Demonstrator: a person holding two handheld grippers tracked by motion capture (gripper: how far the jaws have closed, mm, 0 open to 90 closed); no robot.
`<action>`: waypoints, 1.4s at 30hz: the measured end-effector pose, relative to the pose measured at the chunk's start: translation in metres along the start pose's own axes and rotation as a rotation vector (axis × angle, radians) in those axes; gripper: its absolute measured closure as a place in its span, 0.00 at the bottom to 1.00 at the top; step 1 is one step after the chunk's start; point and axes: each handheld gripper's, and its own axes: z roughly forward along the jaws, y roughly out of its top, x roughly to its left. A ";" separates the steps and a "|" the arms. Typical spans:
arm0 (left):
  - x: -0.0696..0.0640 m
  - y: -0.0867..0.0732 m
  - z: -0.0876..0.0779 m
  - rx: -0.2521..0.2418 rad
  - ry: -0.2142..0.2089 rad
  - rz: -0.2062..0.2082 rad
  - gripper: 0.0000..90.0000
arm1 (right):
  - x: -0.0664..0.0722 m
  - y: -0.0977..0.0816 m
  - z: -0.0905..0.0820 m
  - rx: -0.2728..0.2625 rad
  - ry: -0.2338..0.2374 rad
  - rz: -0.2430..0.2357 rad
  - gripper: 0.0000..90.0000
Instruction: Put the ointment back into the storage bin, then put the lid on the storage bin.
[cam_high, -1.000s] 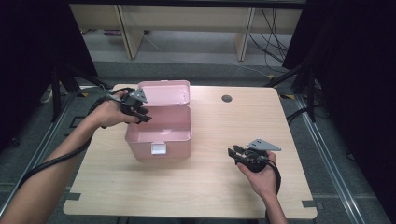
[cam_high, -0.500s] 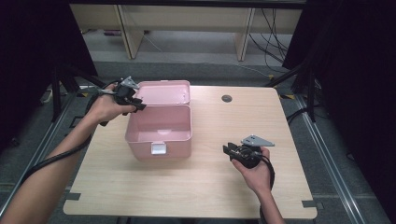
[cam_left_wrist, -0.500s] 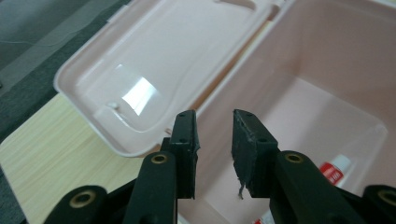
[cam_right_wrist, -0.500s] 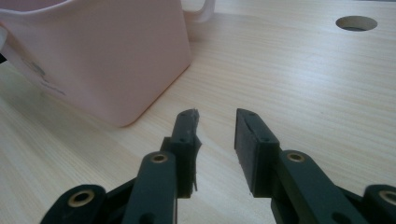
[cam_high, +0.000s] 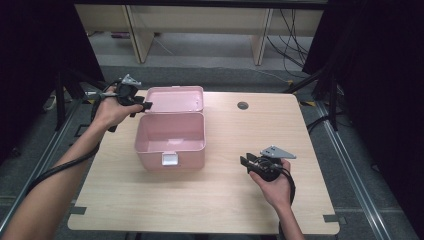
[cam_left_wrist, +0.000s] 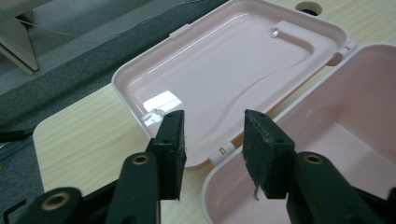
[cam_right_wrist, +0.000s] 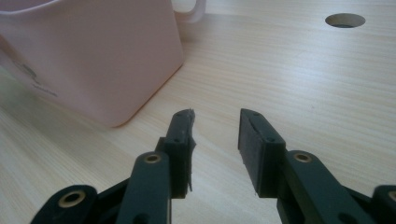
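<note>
A pink box (cam_high: 170, 142) is sitting toward the left of the wooden surface (cam_high: 215, 200), its hinged lid (cam_high: 174, 99) lying flung back flat behind it with the inside facing up. The left gripper (cam_high: 144, 106) is hovering at the box's rear left corner, just above where the lid meets the box rim; in the left gripper view its jaws are standing spread, having just been opening, with nothing between them, the lid (cam_left_wrist: 224, 79) and the box's inner wall (cam_left_wrist: 336, 140) lying beyond the tips. The right gripper (cam_high: 246, 164) is resting low over the surface to the right of the box, well apart from it, pointing toward it. In the right gripper view its jaws are likewise spread, having just been opening, gripping nothing, with the box's side wall (cam_right_wrist: 93, 60) ahead on the left and a round cable hole (cam_right_wrist: 344, 20) farther off.
</note>
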 end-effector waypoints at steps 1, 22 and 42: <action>0.001 0.000 0.000 0.003 0.005 0.000 0.64 | -0.001 0.000 0.001 -0.014 -0.004 -0.007 0.74; 0.015 0.002 0.016 -0.023 0.076 -0.092 0.56 | -0.001 0.002 0.000 -0.023 0.006 0.014 0.73; 0.027 0.000 0.027 -0.057 0.112 -0.153 0.64 | 0.044 0.048 0.013 -0.082 0.096 -0.009 1.00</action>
